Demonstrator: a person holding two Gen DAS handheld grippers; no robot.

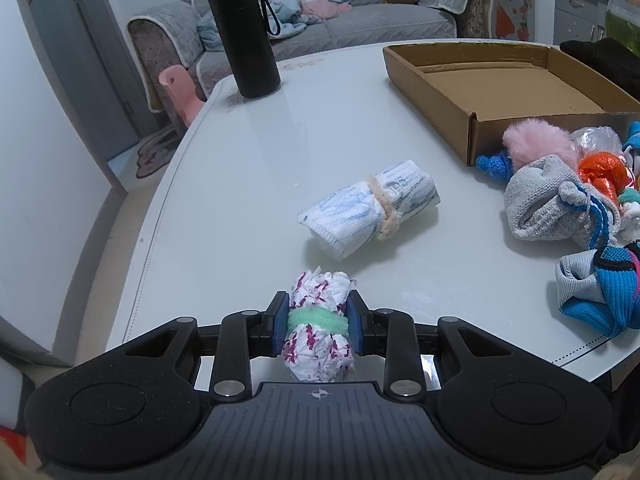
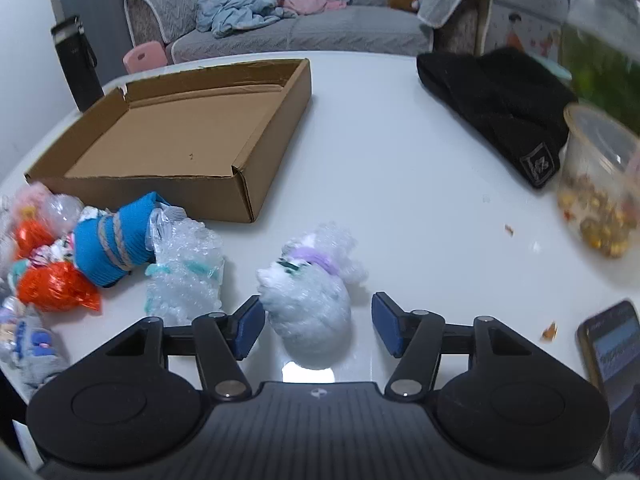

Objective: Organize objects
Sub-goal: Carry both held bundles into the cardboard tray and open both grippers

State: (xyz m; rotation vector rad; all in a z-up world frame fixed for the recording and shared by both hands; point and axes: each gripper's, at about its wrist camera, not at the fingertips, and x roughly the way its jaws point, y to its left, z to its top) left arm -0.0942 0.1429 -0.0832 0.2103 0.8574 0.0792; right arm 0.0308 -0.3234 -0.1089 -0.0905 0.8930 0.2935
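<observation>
In the left wrist view the left gripper (image 1: 318, 326) is clenched on a white bundle with magenta specks (image 1: 318, 336), its blue pads (image 1: 280, 326) pressing at the green fuzzy band around the bundle's middle, low in the centre of the frame. Beyond it, mid-frame, a white rolled cloth tied with a cream band (image 1: 370, 208) lies on the white table (image 1: 240, 184). The open cardboard box (image 1: 492, 80) sits at upper right with nothing in it, and a heap of soft bundles (image 1: 568, 188) spreads along the right edge just beside the box's near corner. A black bottle (image 1: 244, 32) stands at upper left.

In the right wrist view the right gripper (image 2: 318, 328) stands released, jaws apart around a white fluffy bundle with a purple band (image 2: 312, 296); the left pad sits right beside it, whether touching I cannot tell, and the right pad is clear of it. A bubble-wrap bundle (image 2: 186, 268) and a blue roll bound with twine (image 2: 110, 240) lie at lower left, in front of the box. A black knit hat (image 2: 500, 108) lies at upper right, a clear jar (image 2: 596, 184) at the right edge, a phone (image 2: 612, 360) at lower right
</observation>
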